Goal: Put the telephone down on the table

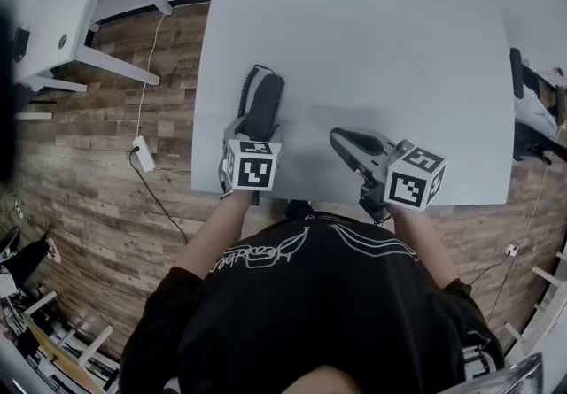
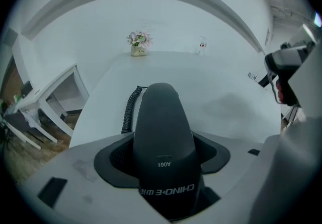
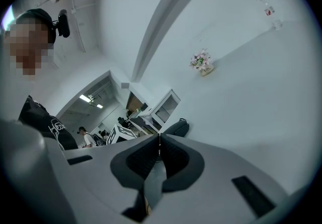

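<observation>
1. Your left gripper (image 1: 257, 134) held the handset (image 2: 160, 117) around its thick part. The jaws stood wide, with a pad pressed on each side of it.
2. The handset was over the near left part of the table (image 1: 381, 38), and its far end pointed away from you and down toward the top. The coiled cord (image 2: 130, 109) ran along its left side, close to the table's left edge.
3. No view showed whether the far end already touched the top. It looked very near to it.
4. Your right gripper (image 3: 159, 140) had its jaws pressed together with nothing between them. It was over the near edge of the table, to the right of the handset and apart from it.
5. In my judgement the carrying part was almost done, but the putting down was not. You had yet to lay the handset flat on the top, open the left jaws and draw the gripper back.
6. The table around the handset was bare. The flower pot (image 2: 139, 43) stood at the far end, well apart, so it was no obstacle. The cord near the edge was the one thing to watch, as it could slip off.
</observation>
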### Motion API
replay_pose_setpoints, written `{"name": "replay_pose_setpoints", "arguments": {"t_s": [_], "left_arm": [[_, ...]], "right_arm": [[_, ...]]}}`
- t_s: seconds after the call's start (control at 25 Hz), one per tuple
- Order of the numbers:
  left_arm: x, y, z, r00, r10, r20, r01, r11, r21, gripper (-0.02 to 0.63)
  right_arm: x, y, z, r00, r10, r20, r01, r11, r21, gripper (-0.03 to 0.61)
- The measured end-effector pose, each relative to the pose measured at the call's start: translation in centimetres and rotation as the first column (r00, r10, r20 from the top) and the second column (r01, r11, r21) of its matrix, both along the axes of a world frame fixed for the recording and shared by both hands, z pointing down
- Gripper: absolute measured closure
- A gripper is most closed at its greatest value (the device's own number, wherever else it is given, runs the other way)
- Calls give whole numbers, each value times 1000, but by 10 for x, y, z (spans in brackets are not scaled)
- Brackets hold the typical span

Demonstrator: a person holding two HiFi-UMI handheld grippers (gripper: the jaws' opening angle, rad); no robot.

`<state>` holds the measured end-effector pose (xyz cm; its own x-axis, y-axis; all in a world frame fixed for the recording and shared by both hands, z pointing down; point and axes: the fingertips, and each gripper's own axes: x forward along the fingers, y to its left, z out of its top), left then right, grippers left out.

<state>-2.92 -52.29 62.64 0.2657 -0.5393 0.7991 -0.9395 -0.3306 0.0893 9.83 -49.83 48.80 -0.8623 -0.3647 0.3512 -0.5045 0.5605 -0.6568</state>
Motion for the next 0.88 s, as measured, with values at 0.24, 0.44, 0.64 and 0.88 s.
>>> {"name": "replay_pose_setpoints", "arguments": {"t_s": [0.24, 0.44, 0.64, 0.88], "left_arm": [[3, 1, 2, 998, 12, 57, -14, 999, 40, 324], [9, 2, -4, 1000, 17, 14, -18, 997, 70, 299], [-6, 13, -27, 999, -11, -41, 15, 995, 101, 277], [-18, 40, -83, 977, -36, -208, 65, 989, 136, 278]], "right_arm": [[7, 9, -5, 999, 14, 48, -13, 1000, -23, 538], [7, 14, -9, 998, 1, 60, 0, 1000, -20, 538], [-7, 25, -14, 998, -48, 30, 48, 999, 25, 538], [-21, 44, -35, 996, -84, 27, 81, 993, 80, 538]]}}
